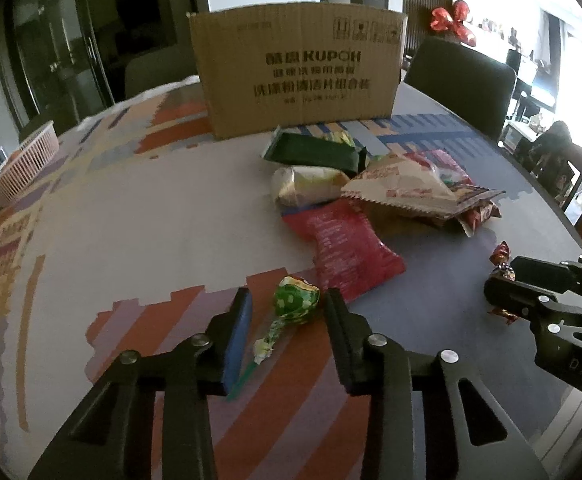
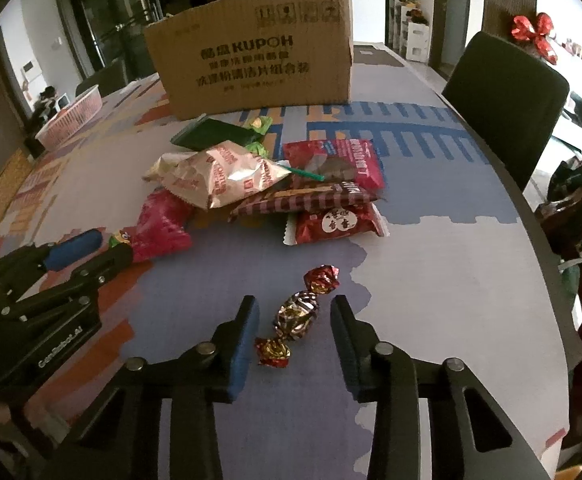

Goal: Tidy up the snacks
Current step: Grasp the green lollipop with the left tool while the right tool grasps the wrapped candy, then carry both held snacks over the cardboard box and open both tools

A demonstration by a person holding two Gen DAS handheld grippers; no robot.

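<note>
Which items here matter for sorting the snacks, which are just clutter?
Job:
green lollipop between left gripper fingers
foil-wrapped candy between right gripper fingers
snack packet pile
cardboard box

Lying about:
pink basket
dark chair
red bow

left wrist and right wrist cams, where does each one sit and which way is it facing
Left wrist: on the left gripper, angled down at the table; its fingers straddle a green lollipop without pressing it; the right gripper shows at its right edge.
Right wrist: on the right gripper, angled down; its fingers flank a foil-wrapped candy, apart from it; the left gripper shows at its left edge.
Shared: the cardboard box, the snack pile in front of it, the pink basket.
</note>
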